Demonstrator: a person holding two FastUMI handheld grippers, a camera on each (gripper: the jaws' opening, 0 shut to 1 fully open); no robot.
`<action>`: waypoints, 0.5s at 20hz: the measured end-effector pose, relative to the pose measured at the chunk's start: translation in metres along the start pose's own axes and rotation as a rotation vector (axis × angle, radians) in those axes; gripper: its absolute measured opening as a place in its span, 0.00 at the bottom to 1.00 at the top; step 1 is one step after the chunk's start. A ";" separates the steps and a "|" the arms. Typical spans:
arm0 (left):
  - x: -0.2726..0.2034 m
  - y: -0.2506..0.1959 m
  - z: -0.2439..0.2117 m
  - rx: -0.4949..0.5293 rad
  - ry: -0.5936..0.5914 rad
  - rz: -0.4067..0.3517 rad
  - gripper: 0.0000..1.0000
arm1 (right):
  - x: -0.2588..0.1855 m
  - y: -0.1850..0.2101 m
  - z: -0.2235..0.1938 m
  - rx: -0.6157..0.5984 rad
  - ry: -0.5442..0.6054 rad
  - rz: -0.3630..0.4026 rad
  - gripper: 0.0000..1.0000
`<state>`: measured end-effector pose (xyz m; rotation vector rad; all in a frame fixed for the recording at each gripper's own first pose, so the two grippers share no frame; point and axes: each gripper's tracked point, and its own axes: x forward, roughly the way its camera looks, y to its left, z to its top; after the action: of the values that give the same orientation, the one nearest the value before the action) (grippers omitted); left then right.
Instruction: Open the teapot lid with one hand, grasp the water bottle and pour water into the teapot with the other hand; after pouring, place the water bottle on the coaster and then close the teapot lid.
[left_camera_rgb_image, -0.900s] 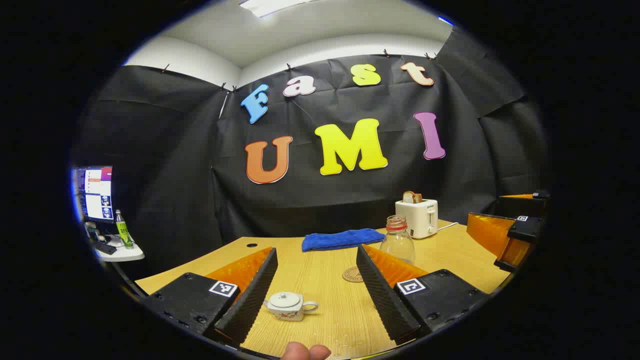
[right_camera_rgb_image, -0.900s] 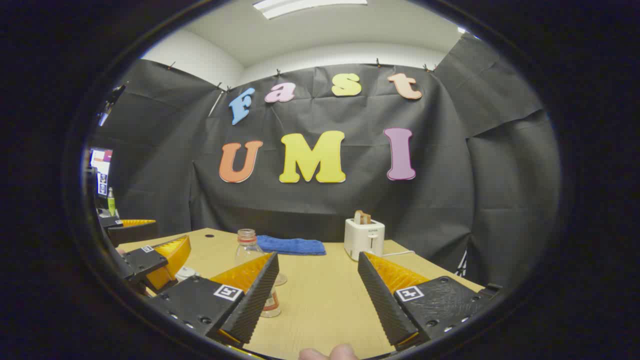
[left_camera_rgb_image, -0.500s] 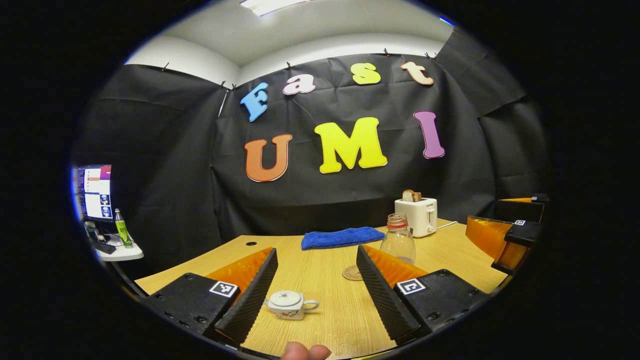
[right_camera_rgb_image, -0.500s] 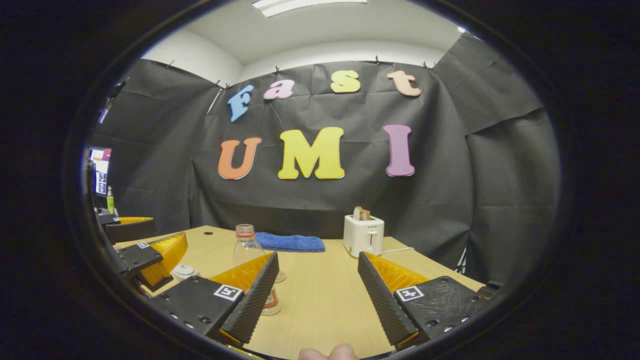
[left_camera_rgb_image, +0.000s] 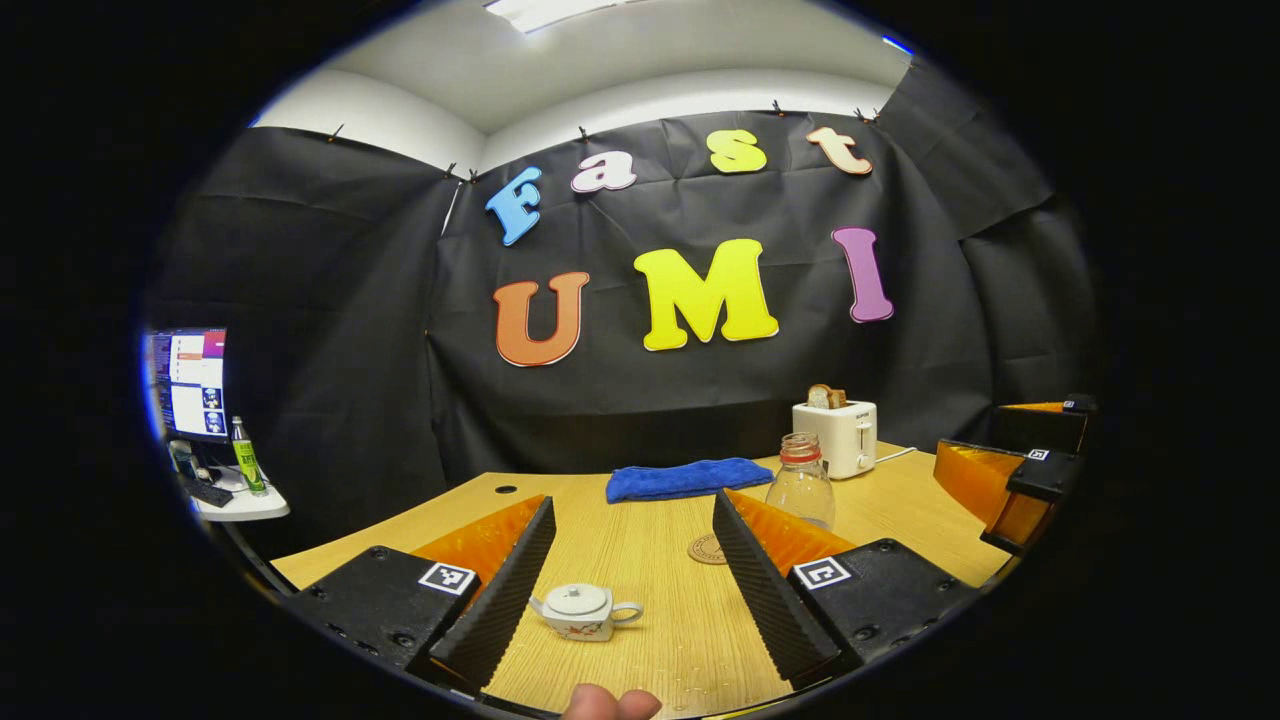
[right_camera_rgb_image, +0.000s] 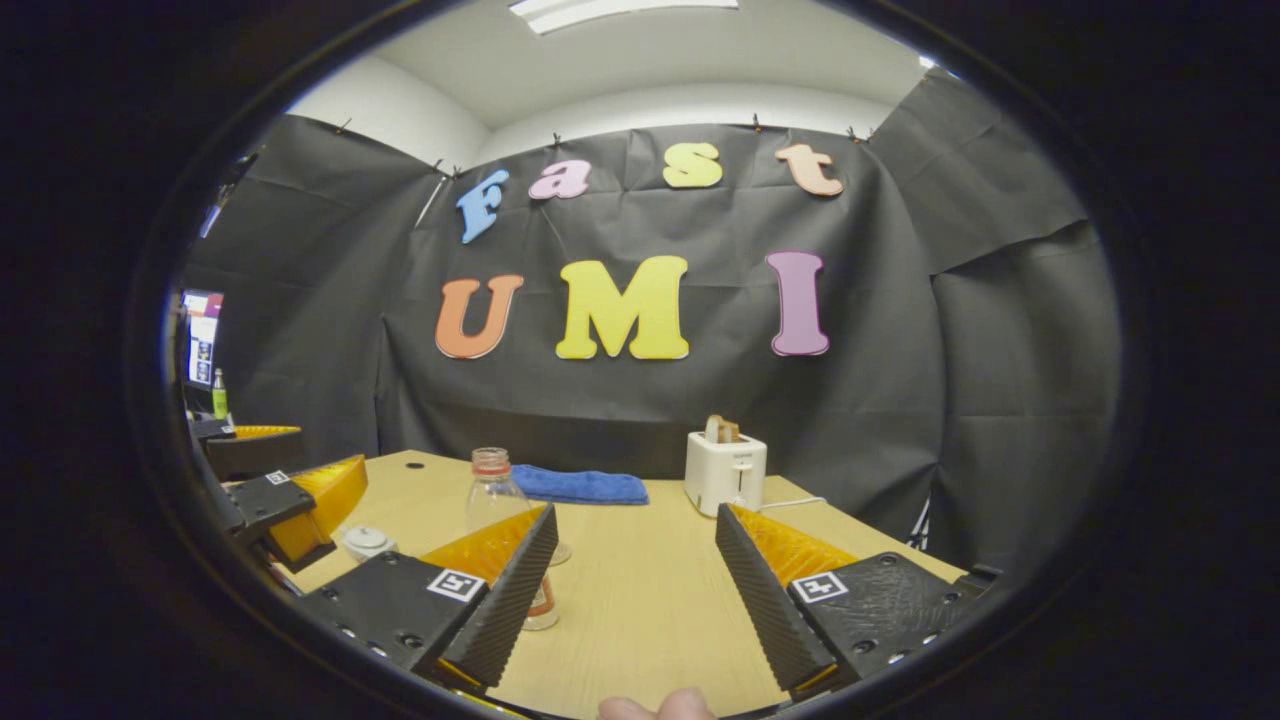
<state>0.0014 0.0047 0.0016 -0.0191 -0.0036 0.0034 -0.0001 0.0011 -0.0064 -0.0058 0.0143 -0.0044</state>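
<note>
A small white teapot (left_camera_rgb_image: 584, 612) with its lid on sits on the wooden table (left_camera_rgb_image: 650, 560), just ahead of my left gripper (left_camera_rgb_image: 630, 580), whose jaws stand open and empty. Beyond it lies a round coaster (left_camera_rgb_image: 704, 549). A clear uncapped water bottle (left_camera_rgb_image: 800, 485) stands upright behind my left gripper's right finger. In the right gripper view the bottle (right_camera_rgb_image: 492, 495) stands behind the left finger of my right gripper (right_camera_rgb_image: 632, 585), which is open with nothing between its fingers. The teapot (right_camera_rgb_image: 366, 543) peeks out at the left, by the other gripper (right_camera_rgb_image: 290, 500).
A blue towel (left_camera_rgb_image: 684, 477) lies at the table's back edge, and a white toaster (left_camera_rgb_image: 834, 436) with bread in it stands at the back right. Off the table to the left is a small stand with a monitor (left_camera_rgb_image: 188, 383) and a green bottle (left_camera_rgb_image: 243, 456).
Both views have shifted only slightly. The teapot and the bottle stand where they were, and both grippers stay open.
</note>
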 end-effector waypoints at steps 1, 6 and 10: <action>0.000 0.000 0.000 -0.002 -0.001 -0.001 0.99 | 0.000 0.000 -0.001 0.001 0.002 0.001 0.95; 0.000 0.002 0.000 -0.026 -0.007 -0.003 0.99 | 0.002 -0.003 -0.003 -0.005 0.002 -0.001 0.95; 0.000 0.014 -0.009 -0.028 0.016 0.001 0.99 | 0.006 -0.002 -0.012 0.002 0.019 0.004 0.97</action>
<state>0.0018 0.0183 -0.0080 -0.0471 0.0124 0.0040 0.0060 -0.0011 -0.0183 -0.0041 0.0329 -0.0009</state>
